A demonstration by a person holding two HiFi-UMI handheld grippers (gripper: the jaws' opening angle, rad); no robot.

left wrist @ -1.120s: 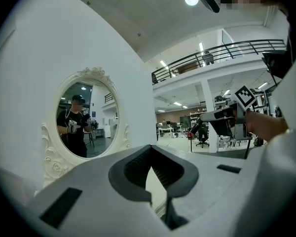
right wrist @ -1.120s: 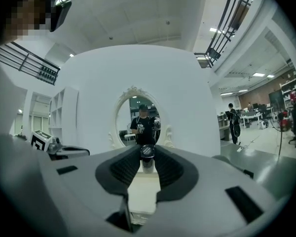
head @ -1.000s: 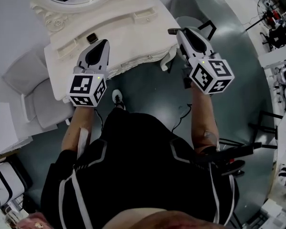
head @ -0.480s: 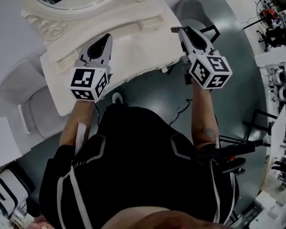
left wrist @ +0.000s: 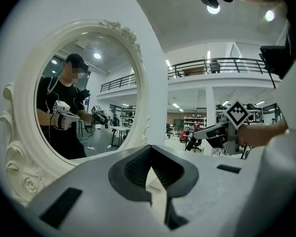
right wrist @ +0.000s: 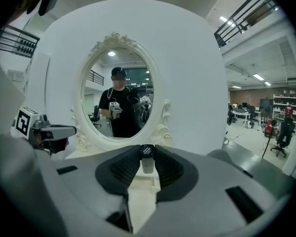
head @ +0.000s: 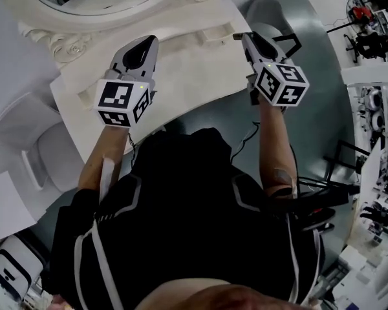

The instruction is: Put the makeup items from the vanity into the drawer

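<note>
1. One small makeup item (right wrist: 147,158), with a pale body and a dark cap, stands upright between the jaws of the right gripper (head: 247,41). The pads pinch its body just under the cap. That probably keeps it from tipping while it is carried.
2. Held this way, the item is off the vanity (head: 194,76), in the air at the vanity's right end and near a grey seat (head: 266,13).
3. No open drawer shows in any view, so the item most likely waits in the grip until one is found or pulled out.
4. On the left side, the left gripper (head: 145,44) hangs over the tabletop and points toward the mirror (right wrist: 117,90). Its jaws meet at the tips with nothing between them, so it looks free to open a drawer or fetch another item.
5. No other makeup shows on the bare part of the tabletop. Anything under the left gripper is hidden.
6. Farther out, the mirror reflects the person holding both grippers, and beyond the vanity lies an open workshop hall.
</note>
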